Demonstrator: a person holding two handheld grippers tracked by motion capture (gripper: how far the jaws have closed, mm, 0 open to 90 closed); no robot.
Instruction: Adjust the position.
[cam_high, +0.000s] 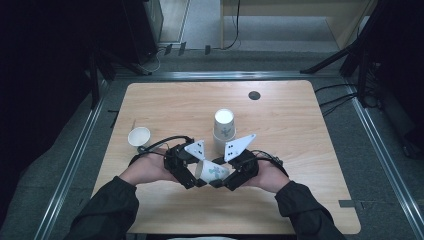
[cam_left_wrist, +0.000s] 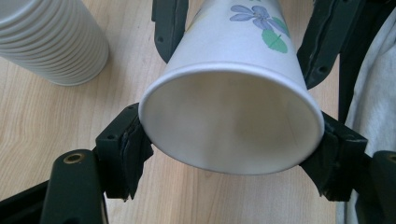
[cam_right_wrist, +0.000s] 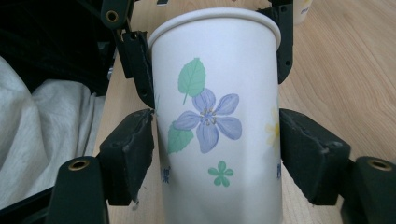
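Note:
A white paper cup (cam_high: 212, 171) printed with flowers lies on its side above the wooden table (cam_high: 300, 150), held between both grippers near the front edge. My left gripper (cam_high: 199, 173) is shut on its open rim; in the left gripper view the pads (cam_left_wrist: 126, 144) press on both sides of the cup's mouth (cam_left_wrist: 233, 126). My right gripper (cam_high: 224, 176) comes from the other side, shut on the cup's lower body (cam_right_wrist: 215, 116), its pads (cam_right_wrist: 308, 154) touching the wall. The left gripper's jaws show at the rim, farther off in the right gripper view.
A stack of white paper cups (cam_high: 223, 130) stands upside down just behind the grippers, also at the upper left (cam_left_wrist: 51, 42). One cup (cam_high: 139, 136) stands mouth-up at the left. A round black hole (cam_high: 254, 95) sits at the table's back. White cloth (cam_right_wrist: 42, 135) lies at the near edge.

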